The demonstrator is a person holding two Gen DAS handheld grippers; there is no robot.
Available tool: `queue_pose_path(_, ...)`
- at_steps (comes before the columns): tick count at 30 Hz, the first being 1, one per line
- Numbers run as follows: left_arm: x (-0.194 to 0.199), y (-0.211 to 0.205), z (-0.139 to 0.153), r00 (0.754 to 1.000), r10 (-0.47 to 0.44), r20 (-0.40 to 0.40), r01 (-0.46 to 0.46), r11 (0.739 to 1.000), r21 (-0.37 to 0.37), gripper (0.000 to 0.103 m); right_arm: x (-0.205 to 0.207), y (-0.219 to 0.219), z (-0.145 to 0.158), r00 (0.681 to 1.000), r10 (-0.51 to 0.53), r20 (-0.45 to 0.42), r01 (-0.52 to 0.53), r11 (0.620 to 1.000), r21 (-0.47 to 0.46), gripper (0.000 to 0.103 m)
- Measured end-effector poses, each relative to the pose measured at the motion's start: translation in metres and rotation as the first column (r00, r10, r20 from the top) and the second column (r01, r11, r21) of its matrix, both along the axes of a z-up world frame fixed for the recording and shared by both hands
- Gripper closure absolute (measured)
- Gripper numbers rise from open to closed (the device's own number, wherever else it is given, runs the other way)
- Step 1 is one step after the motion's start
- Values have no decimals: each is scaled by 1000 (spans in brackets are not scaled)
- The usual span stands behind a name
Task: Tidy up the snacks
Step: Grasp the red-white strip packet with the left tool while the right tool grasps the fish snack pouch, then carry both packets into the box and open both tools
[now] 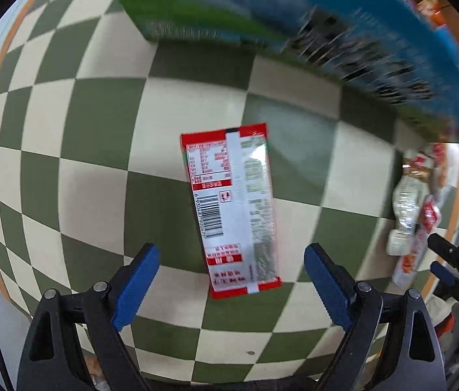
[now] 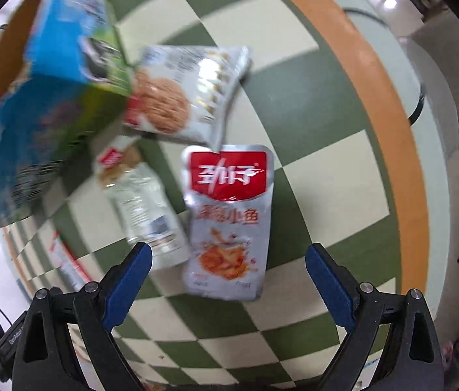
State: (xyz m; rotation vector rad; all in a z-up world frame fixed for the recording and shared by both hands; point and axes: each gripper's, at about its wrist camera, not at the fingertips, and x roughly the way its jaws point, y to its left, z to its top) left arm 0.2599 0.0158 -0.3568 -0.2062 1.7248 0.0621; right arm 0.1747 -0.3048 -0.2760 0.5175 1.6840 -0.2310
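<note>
A red and silver snack packet point(image 1: 234, 208) lies back side up on the green and cream checked cloth. My left gripper point(image 1: 232, 282) hangs open above its near end, pads wide on either side, not touching it. In the right wrist view a silver pouch with a red label point(image 2: 229, 218) lies flat; my right gripper point(image 2: 229, 275) stands open over its lower end, nothing pressed between the pads. A biscuit packet point(image 2: 180, 97) and a clear-wrapped packet point(image 2: 145, 202) lie beside the pouch. A blue and green carton point(image 2: 53, 97), also blue and green carton point(image 1: 262, 16), stands at the back.
More wrapped snacks point(image 1: 415, 208) lie at the right edge of the left wrist view, with the other gripper's black tip point(image 1: 447, 251) near them. The cloth's orange border point(image 2: 389, 114) curves around the table edge. Another red packet point(image 2: 66, 260) lies at the left.
</note>
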Motion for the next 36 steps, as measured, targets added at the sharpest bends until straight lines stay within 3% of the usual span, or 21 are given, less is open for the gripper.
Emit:
queue_pose_path(8, 1, -3, -26, 998, 19, -54, -19, 1000, 2, 12, 9, 12, -33, 999, 18, -41, -21, 998, -59, 9)
queue_pose_path(12, 2, -5, -35, 997, 20, -71, -19, 1000, 14, 12, 9, 25, -37, 997, 67, -35, -71, 986, -150, 12)
queue_pose_path(16, 0, -12, -33, 1000, -3, -30, 4, 999, 49, 16, -1, 27, -32, 995, 97, -2, -96, 978, -187, 38)
queue_pose_path(19, -2, -26, -23, 998, -58, 11, 57, 996, 71, 37, -11, 22, -33, 994, 108, 12, -105, 981, -165, 42)
queue_pose_path(20, -3, -31, -21, 997, -75, 16, 73, 995, 72, 51, -12, 21, -33, 994, 109, 15, -105, 981, -160, 44)
queue_pose_path(23, -10, -46, -19, 993, -118, 3, 118, 990, 78, 51, -17, 20, -33, 993, 115, 25, -110, 982, -151, 51)
queue_pose_path(30, -30, -69, -7, 988, -154, 16, 153, 986, 72, 53, -31, 19, -29, 993, 110, 50, -105, 989, -100, 56)
queue_pose_path(36, -44, -81, 35, 979, -190, 79, 188, 982, 29, 53, -47, 29, -17, 989, 117, 93, -113, 992, -50, 56)
